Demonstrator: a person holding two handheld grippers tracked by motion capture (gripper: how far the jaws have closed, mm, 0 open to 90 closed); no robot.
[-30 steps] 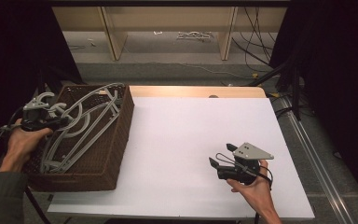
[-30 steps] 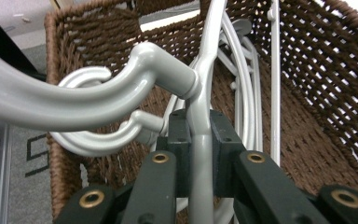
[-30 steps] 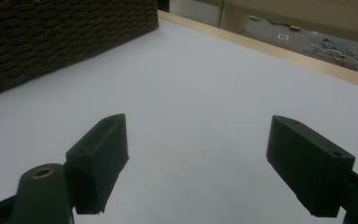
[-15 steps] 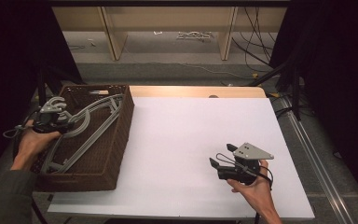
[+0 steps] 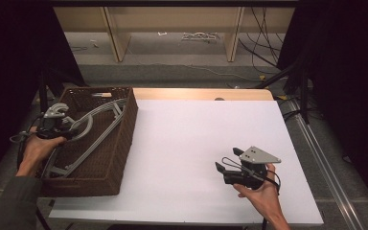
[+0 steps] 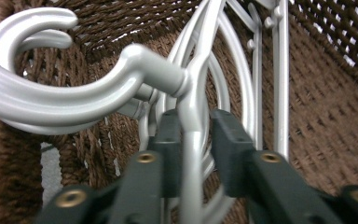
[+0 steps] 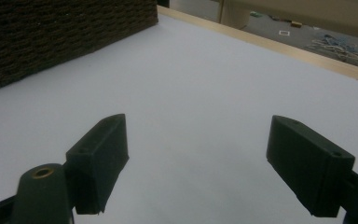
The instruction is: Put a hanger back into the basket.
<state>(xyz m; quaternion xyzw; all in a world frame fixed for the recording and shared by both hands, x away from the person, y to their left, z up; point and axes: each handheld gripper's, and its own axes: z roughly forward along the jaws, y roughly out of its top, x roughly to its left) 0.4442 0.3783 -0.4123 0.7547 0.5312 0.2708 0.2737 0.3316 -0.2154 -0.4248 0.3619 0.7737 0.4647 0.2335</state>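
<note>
The silver hangers lie in a loose bundle inside the brown wicker basket, their hooks up at the basket's left rim and their long frames running down its floor toward the near wall; in my left gripper view one hanger's neck, just below the joint where the hook curves away, stands between my two black jaws; my left gripper has just been opening, and the jaws now stand spread a little to either side of that neck, the left pad seeming to brush it and the right one apart from it with a gap showing, so nothing is pinched; my left hand hangs at the basket's left rim, over the hooks; the basket itself sits on the left end of the white table, one corner reaching the pale wooden strip at the table's far edge; well to the right of the basket, near the table's near edge, my right gripper rests in my right hand, its jaws spread wide over bare white tabletop, pointing back toward the basket's woven side wall.
</note>
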